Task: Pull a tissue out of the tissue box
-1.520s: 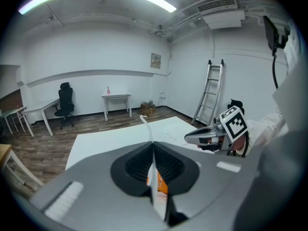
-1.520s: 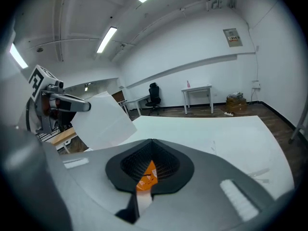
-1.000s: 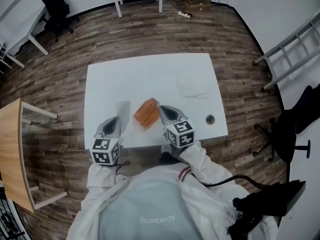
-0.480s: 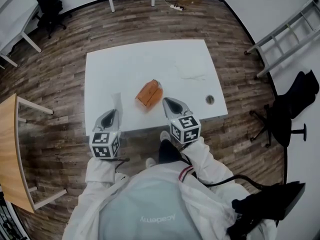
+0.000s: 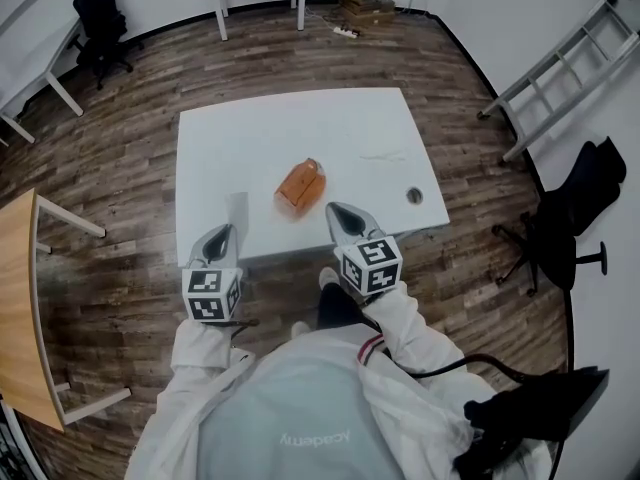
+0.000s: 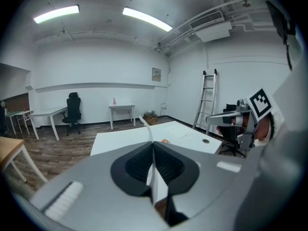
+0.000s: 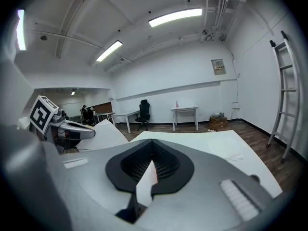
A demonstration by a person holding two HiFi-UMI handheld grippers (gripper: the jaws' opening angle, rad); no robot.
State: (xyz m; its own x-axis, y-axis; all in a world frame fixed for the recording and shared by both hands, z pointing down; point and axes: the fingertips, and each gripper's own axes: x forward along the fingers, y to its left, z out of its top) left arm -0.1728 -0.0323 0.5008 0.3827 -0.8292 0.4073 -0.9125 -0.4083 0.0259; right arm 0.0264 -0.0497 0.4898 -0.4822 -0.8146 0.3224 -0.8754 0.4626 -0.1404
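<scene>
One tissue box [image 5: 300,186] lay slanted, its far end pointing right. The left gripper [image 5: 222,231], pinching a tissue [image 5: 238,211], and the closed, empty right gripper [image 5: 334,209] had backed away from it.

Left gripper view: tissue box [image 6: 165,141] just an orange speck past my jaws. Head view, upper right: ladder [image 5: 560,73] cut off.

White tabletop [image 5: 250,138] on wood floor [image 5: 120,148]. Ladder [image 5: 541,62] at right wall, black chair [image 5: 560,243] near it. Wooden table [image 5: 15,298] at left.

the word "academy", upside down, on the person's grey top [image 5: 292,400].
</scene>
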